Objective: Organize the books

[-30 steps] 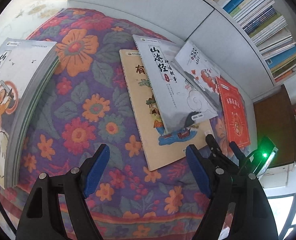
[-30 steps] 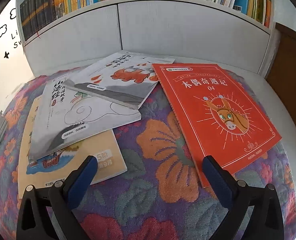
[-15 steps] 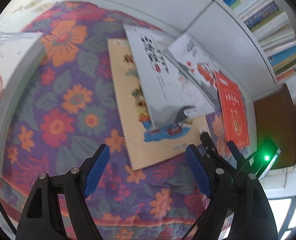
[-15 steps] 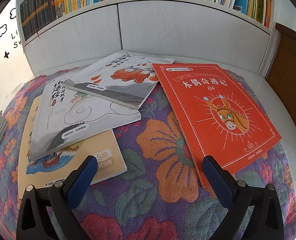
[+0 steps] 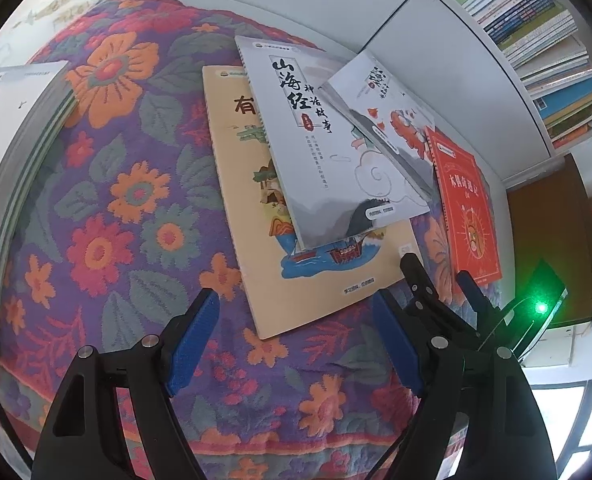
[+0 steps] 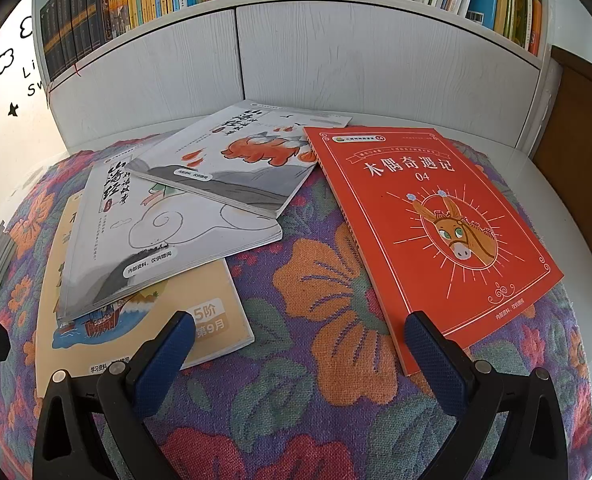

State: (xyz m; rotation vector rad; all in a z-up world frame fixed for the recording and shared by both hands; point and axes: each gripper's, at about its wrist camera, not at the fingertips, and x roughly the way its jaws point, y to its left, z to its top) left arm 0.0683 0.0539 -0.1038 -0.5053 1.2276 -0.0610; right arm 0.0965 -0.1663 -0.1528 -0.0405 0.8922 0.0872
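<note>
Floral cloth [image 6: 319,280] under overlapping books; beige book [image 6: 216,320] half covered.

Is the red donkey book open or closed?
Closed. The red donkey book lies flat on the flowery cloth, front cover up.

Four loose books [image 6: 435,224], one book stack [image 5: 12,168], two hand-held grippers [image 5: 296,332]

Bare floral cloth [image 5: 108,216] between book stack [image 5: 12,168] and tan book [image 5: 296,248]
</note>
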